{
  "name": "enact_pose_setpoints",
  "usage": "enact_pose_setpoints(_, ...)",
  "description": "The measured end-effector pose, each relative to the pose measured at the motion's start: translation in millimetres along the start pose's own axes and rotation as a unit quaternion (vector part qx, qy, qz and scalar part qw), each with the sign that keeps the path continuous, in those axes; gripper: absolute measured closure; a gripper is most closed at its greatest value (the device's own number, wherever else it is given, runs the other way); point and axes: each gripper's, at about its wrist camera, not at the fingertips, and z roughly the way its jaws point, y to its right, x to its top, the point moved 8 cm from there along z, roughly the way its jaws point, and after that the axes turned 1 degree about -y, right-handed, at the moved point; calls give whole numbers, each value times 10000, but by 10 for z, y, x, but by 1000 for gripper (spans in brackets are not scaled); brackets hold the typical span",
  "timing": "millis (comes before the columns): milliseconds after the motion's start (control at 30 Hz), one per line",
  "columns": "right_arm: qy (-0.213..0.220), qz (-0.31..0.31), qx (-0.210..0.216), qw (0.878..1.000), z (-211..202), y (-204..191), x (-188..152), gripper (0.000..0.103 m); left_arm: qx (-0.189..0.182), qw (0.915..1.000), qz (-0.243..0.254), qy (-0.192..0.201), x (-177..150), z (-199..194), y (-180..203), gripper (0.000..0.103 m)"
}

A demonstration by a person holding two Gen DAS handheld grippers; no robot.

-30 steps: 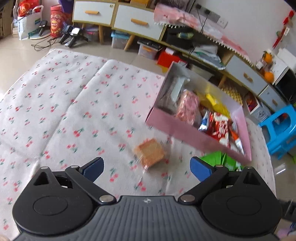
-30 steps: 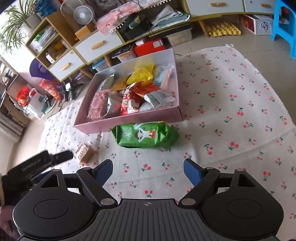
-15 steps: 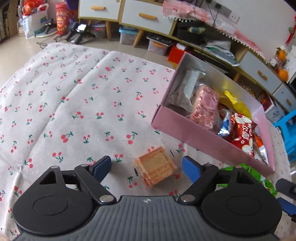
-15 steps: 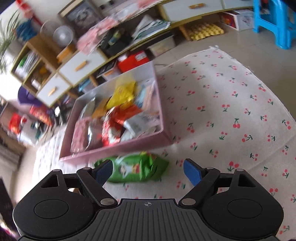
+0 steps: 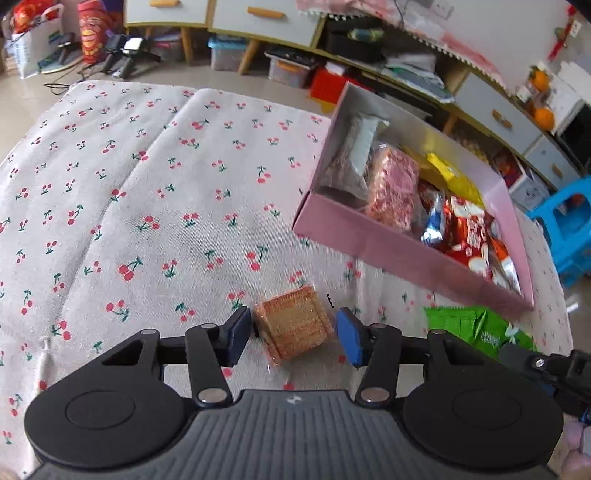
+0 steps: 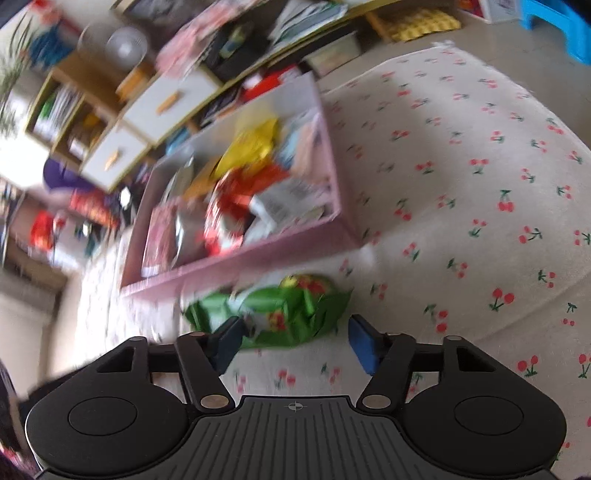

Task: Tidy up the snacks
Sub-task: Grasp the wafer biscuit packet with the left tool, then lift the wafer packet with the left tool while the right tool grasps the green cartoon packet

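A clear-wrapped pack of orange crackers [image 5: 293, 323] lies on the cherry-print cloth [image 5: 147, 206]. My left gripper [image 5: 293, 336] is open with its two blue pads on either side of the pack, close to it but apart. A green snack bag [image 6: 273, 314] lies in front of the pink box [image 6: 258, 258]; it also shows in the left wrist view [image 5: 476, 328]. My right gripper [image 6: 295, 343] is open, its pads around the near edge of the green bag. The pink box [image 5: 388, 251] holds several snack packs. The right wrist view is blurred.
Low cabinets with drawers [image 5: 236, 18] and clutter run along the far wall. A blue plastic stool [image 5: 569, 225] stands right of the cloth. The right gripper's body [image 5: 546, 369] shows at the left wrist view's right edge.
My left gripper moved down and forward until its pads flank the cracker pack, and narrowed. My right gripper moved down toward the green bag, which now lies between its pads.
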Motion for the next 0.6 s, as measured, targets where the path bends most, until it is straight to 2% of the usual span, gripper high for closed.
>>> enact_pose_setpoints(133,-306,-528,3,9981,-13,-129,-165,53,-97,9996,196,-172,-60,-44,-25,56)
enact_pose_setpoints(267,-496,-955,105,9941,-107,-252,-291,53,-189,9987,324,-354,-131,-105,-99,56)
enact_pose_setpoints(400,-116,-854,127,9962,-273,-215,-174,50,-194,9987,313,-366,-173,-173,-201,55)
enact_pose_setpoints(600,465,-99,52,9989,-270,-37,108,49,-261,9989,120,-379,-168,-171,-233,55)
